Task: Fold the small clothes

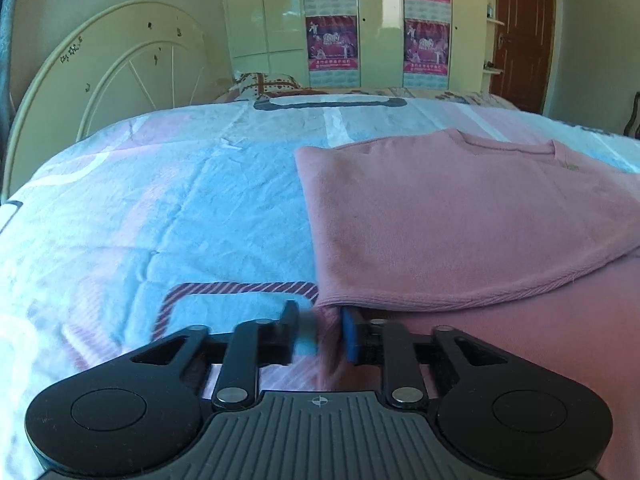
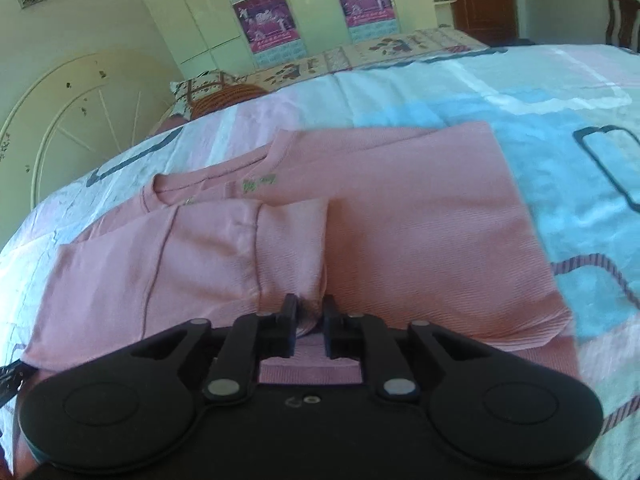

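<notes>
Lying on a quilted bedspread of pale blue, pink and white patches (image 2: 460,92), the pink ribbed-knit long-sleeved top (image 2: 420,232) is partly folded. Both side portions appear turned in toward the middle, so the body reads as a narrow panel, its neckline (image 2: 208,192) toward eleven o'clock in the right wrist view. One sleeve cuff (image 2: 292,248) lies down the centre. Judging by this, the lengthwise folds are done and the crosswise fold, bringing the hem up toward the collar, is probably what remains.

At six o'clock of the right view, the right gripper (image 2: 310,312) has its fingers slightly apart, with a bunch of the cuff fabric between them; whether the pads press on it I cannot tell. In the left wrist view, the left gripper (image 1: 326,332) sits at the garment's near left corner, blue pads parted, with blurred pink cloth in the gap; grip again unclear.

Beyond the bed, at twelve o'clock, stands a cream glossy wardrobe (image 1: 272,20) bearing magenta posters (image 1: 330,40). No basket, box or other container shows in either view.
</notes>
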A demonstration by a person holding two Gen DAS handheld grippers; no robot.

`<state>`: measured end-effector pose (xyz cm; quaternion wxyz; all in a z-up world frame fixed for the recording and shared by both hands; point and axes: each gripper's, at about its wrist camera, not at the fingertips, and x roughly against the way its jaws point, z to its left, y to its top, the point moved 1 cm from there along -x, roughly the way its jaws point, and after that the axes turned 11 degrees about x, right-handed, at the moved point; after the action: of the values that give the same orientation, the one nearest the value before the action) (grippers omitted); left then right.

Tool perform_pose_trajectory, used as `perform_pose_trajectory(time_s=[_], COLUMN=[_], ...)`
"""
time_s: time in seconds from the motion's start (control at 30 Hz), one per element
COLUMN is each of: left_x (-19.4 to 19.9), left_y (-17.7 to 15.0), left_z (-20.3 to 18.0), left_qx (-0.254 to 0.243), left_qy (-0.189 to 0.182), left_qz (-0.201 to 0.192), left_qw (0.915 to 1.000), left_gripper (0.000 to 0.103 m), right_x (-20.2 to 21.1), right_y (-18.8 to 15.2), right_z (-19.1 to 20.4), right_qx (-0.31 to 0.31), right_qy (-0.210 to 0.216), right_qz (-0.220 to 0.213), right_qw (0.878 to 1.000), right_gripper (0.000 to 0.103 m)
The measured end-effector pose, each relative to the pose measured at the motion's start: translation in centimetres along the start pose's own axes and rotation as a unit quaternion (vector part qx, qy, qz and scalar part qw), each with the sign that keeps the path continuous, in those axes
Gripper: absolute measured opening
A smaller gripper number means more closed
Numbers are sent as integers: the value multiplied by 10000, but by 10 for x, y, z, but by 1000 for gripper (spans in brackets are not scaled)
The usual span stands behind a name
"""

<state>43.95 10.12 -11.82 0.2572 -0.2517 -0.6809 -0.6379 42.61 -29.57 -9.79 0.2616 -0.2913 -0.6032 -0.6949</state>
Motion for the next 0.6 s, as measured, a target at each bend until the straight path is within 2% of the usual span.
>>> perform_pose_trajectory(time_s=[0.03,0.07,0.13,0.2,0.27,0.3,0.33,0.4,0.47,0.6], left_x=[12,22,26,16,-8,-18,-18,-17,-15,-47], left_y=[2,4,9,9,3,-2,-5,2,14,53], left_z=[4,5,-5,-24,-39,-42,-41,-36,-29,-39], left_qx=[87,166,195,110,22,-8,-21,52,308,421], left_qy=[-45,-207,-362,-543,-639,-654,-731,-864,-970,-1050], left_qz=[-210,-385,-406,-337,13,112,-22,110,4,-135], left_qw=[9997,9989,9983,9979,9980,9978,9973,9962,9948,9935], left_gripper=[48,48,49,51,63,64,68,68,69,69], right_x=[9,20,29,21,4,-5,-12,-8,3,-13], right_y=[2,5,9,9,5,1,-4,-3,5,32], right_z=[3,6,13,29,42,44,41,32,30,40], right_qx=[120,262,350,576,790,839,828,764,772,680], right_qy=[-278,-351,-28,236,346,325,221,306,271,406], right_qz=[-137,-335,-506,-396,-214,-70,115,135,-22,-255], right_qw=[9994,9985,9981,9973,9960,9959,9963,9965,9966,9965], right_gripper=[34,36,34,32,30,30,29,26,30,28])
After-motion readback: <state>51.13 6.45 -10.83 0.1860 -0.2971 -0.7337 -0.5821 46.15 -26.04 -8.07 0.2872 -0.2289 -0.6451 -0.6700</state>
